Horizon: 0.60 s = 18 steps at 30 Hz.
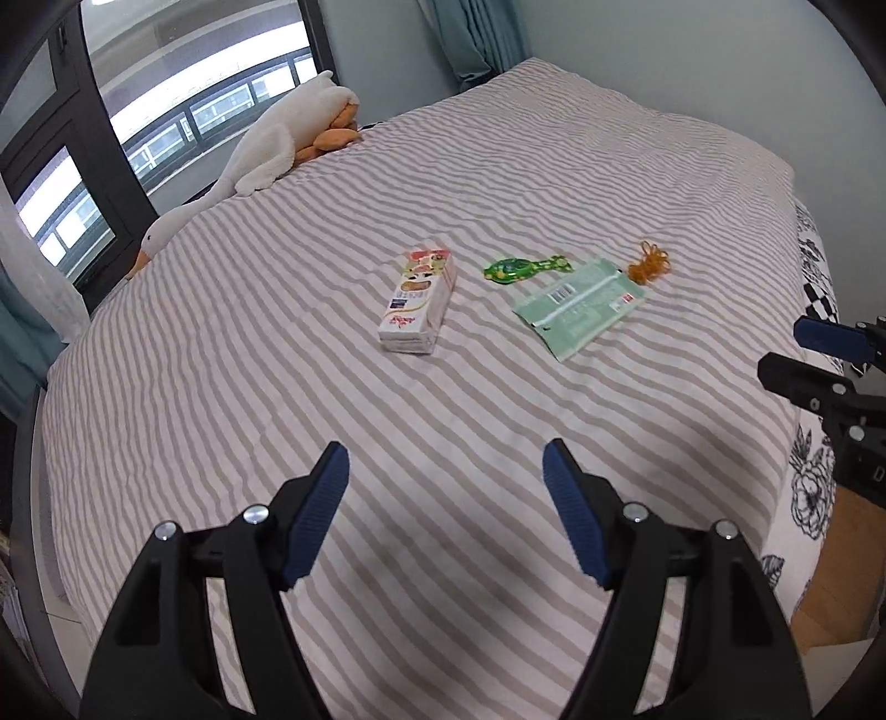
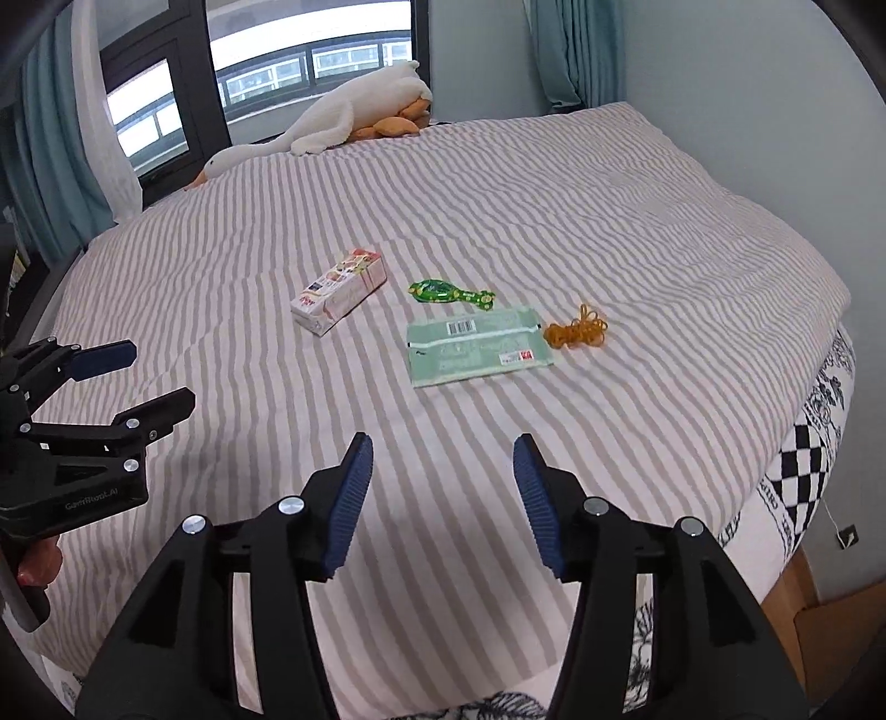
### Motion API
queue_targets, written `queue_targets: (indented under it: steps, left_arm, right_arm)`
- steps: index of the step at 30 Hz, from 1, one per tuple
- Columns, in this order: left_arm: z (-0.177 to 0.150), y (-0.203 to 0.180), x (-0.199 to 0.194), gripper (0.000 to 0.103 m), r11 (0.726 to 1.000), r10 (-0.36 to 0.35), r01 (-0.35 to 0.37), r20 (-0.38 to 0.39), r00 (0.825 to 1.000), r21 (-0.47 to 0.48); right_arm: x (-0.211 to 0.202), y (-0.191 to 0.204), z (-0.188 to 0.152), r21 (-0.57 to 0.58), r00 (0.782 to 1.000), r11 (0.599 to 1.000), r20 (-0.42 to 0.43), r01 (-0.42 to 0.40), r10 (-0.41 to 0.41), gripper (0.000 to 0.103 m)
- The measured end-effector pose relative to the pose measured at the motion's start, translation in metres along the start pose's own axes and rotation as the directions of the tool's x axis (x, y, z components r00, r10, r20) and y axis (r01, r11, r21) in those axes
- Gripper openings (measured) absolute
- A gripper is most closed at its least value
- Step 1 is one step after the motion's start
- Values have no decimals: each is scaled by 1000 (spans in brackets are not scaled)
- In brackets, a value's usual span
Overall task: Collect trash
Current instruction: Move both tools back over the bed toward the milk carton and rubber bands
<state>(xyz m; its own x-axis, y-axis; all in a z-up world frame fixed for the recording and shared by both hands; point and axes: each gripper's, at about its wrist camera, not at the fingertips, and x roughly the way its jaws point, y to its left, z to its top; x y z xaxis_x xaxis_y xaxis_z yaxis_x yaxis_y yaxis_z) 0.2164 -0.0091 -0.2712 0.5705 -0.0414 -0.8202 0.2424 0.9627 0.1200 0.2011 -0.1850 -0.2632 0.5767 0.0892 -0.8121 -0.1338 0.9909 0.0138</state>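
While both tools hang above the near part of the bed, the left gripper (image 1: 446,471) has its blue ribbed pads spread wide with nothing between them, and the right gripper (image 2: 443,462) is likewise spread and empty. Only the right wrist view shows the left tool from the side, with a bit of the holder's hand under it at the far left; the left wrist view catches just the right tool's tips at its right edge.

Beyond them, mid-bed, lies the trash in a loose row: a white and pink printed small carton (image 1: 418,302) lying flat on the left, a green shiny twisted foil wrapper (image 1: 523,268) to its right, a pale green flat plastic packet (image 1: 581,307) with a barcode just nearer than the wrapper, and a tangled bunch of orange rubber bands (image 1: 649,265) beside the packet's right end.

The pink-and-grey striped bed cover (image 1: 221,360) is smooth. A white plush goose toy (image 1: 277,141) lies at the far left edge by the dark-framed window (image 1: 66,183); teal curtains (image 2: 570,50) hang in the far corner.
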Motion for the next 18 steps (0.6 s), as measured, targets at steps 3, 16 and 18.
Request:
queue_targets:
  steps: [3, 16, 18]
  left_arm:
    - [19, 7, 26, 73, 1000, 23, -23, -5, 1000, -11]
    - [83, 28, 142, 73, 998, 56, -56, -36, 998, 1]
    - [87, 28, 159, 73, 998, 52, -51, -44, 998, 24]
  right_arm:
    - [24, -14, 21, 2, 1000, 1000, -6, -6, 6, 51]
    - [129, -65, 68, 48, 998, 998, -37, 49, -47, 51]
    - [139, -73, 69, 71, 996, 995, -41, 77, -74, 51]
